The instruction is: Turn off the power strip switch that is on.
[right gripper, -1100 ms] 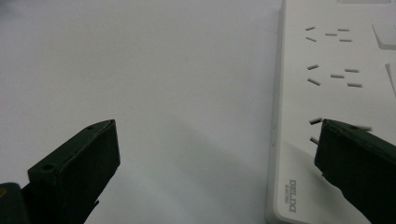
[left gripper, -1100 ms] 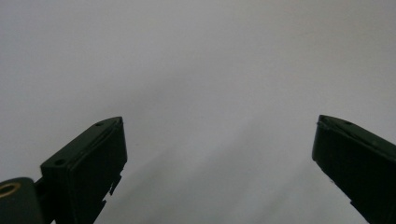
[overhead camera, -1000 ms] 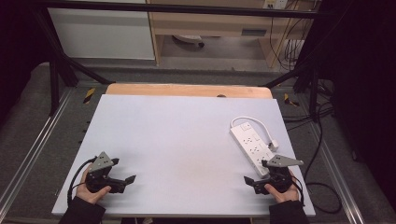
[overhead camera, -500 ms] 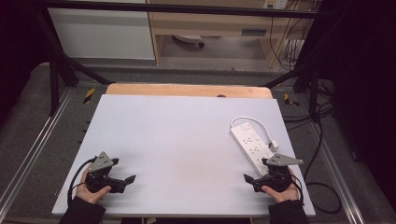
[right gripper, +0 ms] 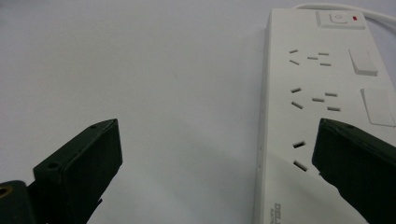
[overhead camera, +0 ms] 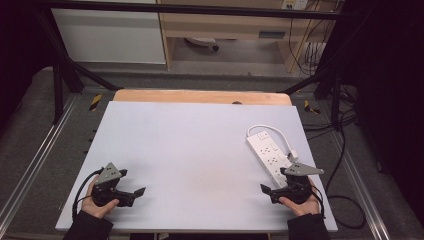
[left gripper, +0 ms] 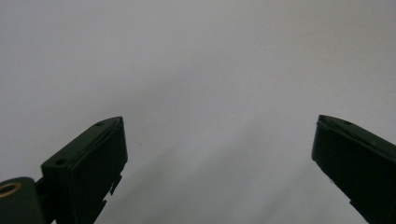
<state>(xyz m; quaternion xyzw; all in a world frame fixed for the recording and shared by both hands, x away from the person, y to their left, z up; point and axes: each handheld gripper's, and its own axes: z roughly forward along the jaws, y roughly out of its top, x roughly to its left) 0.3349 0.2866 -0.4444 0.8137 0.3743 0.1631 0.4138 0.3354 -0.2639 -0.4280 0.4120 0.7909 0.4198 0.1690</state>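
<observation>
Two tools rest low near the front edge of the white bench, and both are released with their jaws spread wide and nothing between them: the left tool sits over bare surface at the front left, while the right tool sits at the front right, just beside the near end of a white power strip. In the right gripper view the power strip lies flat on the bench, its near end close to one jaw, its switch end and white cable farther away. It looks a rigid plastic bar, probably light, smooth and rather slippery. A grip across its narrow width, on the long side walls near the middle, would likely hold best; the stiff, looped cable may tug and swing the strip as it lifts.
</observation>
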